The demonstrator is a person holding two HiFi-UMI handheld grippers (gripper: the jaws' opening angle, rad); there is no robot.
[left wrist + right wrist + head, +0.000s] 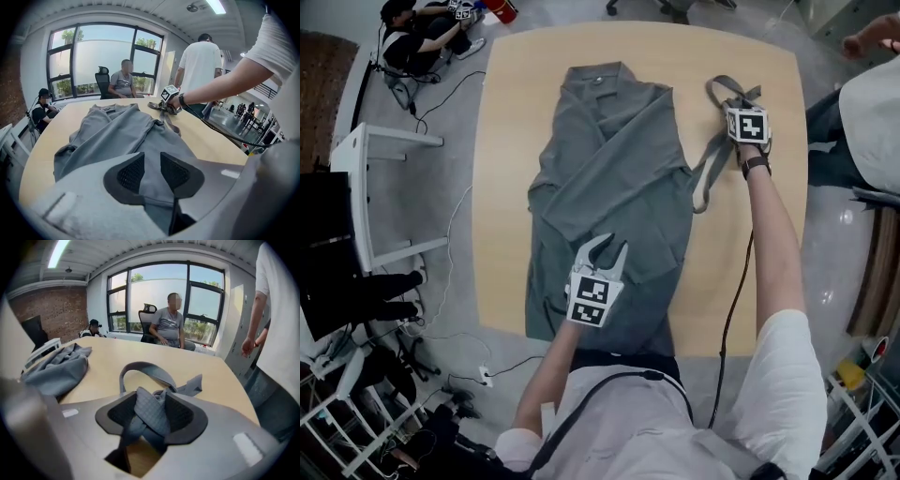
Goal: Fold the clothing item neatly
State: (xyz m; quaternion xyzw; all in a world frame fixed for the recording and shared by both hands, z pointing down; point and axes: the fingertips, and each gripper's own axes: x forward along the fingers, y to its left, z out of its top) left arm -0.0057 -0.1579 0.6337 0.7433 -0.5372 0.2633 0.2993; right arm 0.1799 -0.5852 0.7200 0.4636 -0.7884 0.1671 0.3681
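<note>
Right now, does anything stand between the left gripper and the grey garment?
Nothing visible. The left gripper is open over the lower half of the garment, bare cloth between its jaws; the right gripper clamps the belt.

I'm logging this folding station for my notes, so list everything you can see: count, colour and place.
table: one, light wood, under the garment
garment: one, grey, spread along the table's middle
belt: one, grey, trailing off the garment's right side
rack: one, white, on the floor left of the table
office chair: one, black, by the window
seated person: one, grey shirt, by the window
standing person: one, white shirt, right of the table
person on the floor: one, dark clothes, past the far left corner
left gripper: one, grey, open, over the garment's lower part
right gripper: one, grey, closed on the bunched belt
</note>
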